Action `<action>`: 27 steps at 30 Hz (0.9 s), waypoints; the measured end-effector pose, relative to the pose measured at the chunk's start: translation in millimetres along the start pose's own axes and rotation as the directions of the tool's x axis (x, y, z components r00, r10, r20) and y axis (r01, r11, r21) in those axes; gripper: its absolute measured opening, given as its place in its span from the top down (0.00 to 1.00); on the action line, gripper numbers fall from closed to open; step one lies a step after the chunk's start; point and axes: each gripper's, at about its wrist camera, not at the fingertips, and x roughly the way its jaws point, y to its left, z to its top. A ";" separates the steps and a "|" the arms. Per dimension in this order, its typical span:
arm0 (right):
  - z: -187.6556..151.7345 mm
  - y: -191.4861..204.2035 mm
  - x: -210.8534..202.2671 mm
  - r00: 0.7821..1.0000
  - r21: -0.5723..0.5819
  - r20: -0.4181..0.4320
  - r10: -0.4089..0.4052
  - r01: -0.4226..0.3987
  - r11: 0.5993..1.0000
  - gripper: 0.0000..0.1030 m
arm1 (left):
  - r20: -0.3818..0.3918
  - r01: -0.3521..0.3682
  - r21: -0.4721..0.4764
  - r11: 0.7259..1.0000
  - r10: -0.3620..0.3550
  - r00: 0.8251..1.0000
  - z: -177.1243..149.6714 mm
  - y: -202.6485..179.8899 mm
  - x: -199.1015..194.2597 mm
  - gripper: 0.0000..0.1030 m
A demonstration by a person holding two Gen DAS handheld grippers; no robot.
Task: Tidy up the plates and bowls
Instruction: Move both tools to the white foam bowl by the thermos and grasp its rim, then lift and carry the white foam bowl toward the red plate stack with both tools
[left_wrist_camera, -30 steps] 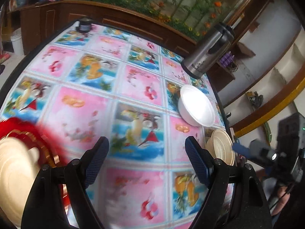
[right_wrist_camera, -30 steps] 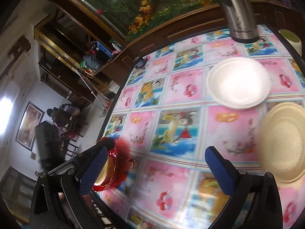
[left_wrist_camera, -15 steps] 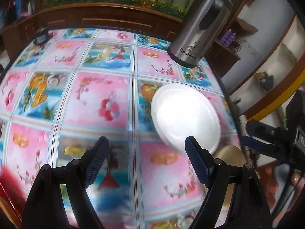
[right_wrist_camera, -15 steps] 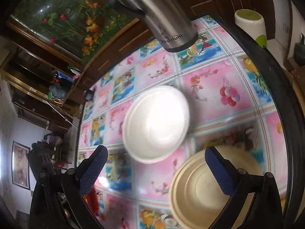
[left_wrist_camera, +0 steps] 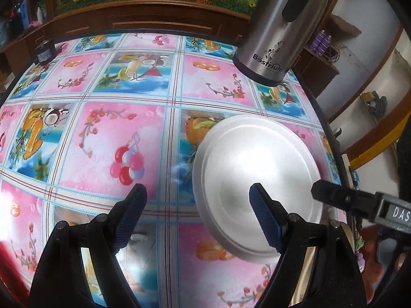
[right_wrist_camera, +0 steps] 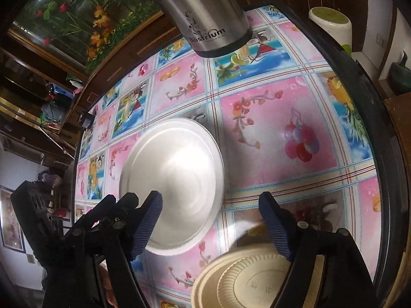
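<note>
Left wrist view shows the left gripper (left_wrist_camera: 197,200) angled down over a table (left_wrist_camera: 108,138) covered in a bright pink and blue printed cloth. Its jaws stand spread with nothing between them. A white plate (left_wrist_camera: 257,179) lies upside down on the cloth, flat, toward the right edge of the table; the right jaw of this gripper hangs over the plate's near half while the left jaw hangs over bare cloth, so the plate sits to the right of the gap rather than inside it. A steel kettle (left_wrist_camera: 277,30) stands behind the plate, apart from it.

Seen from the right wrist, the right gripper (right_wrist_camera: 209,210) has its jaws closing, yet they are open with nothing pinched. Here the white plate (right_wrist_camera: 174,169) lies to the left and a little beyond: the left jaw overlaps its near rim and the right jaw hangs over cloth. Just below the right jaw, at the near edge, sits a stack of tan plates (right_wrist_camera: 246,279), a ribbed smaller one nested in a wider one. The steel kettle (right_wrist_camera: 205,12) stands at the far side.

The white plate lies between the two grippers, so either could reach it. Being round, it offers no long axis; a grip would likely need one jaw slipped under the raised rim. Whether the rim is already touched cannot be told.
</note>
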 end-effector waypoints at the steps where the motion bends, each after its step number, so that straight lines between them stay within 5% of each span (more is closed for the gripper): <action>1: 0.2 0.7 0.6 1.000 -0.004 -0.001 -0.006 0.006 1.000 0.31 | 0.001 -0.005 0.004 1.000 0.005 1.000 0.2 -1.1 2.4 0.20; 6: 1.8 1.2 7.8 0.999 0.002 -0.005 -0.033 0.033 0.999 0.44 | -0.008 -0.027 0.020 0.999 0.027 1.000 -1.5 -4.4 12.9 0.23; 9: 1.4 2.4 16.6 0.999 0.001 -0.025 -0.047 0.047 0.999 0.56 | -0.020 -0.035 0.029 0.999 0.035 0.999 -2.6 -4.8 18.7 0.33; 13: 0.3 4.8 30.0 0.996 -0.004 -0.053 -0.076 0.076 0.997 0.85 | -0.053 -0.053 0.037 0.998 0.055 0.997 -4.7 -0.5 31.1 0.60; 16: -2.9 10.1 33.2 0.997 -0.018 -0.056 -0.062 0.061 0.998 0.90 | -0.054 -0.034 0.064 0.997 0.037 0.998 -6.0 -1.8 32.4 0.86; 27: -39.6 61.0 19.9 1.000 -0.146 -0.015 -0.023 0.020 0.989 0.90 | -0.005 -0.063 0.015 0.998 0.063 0.998 -34.9 36.3 -27.2 0.88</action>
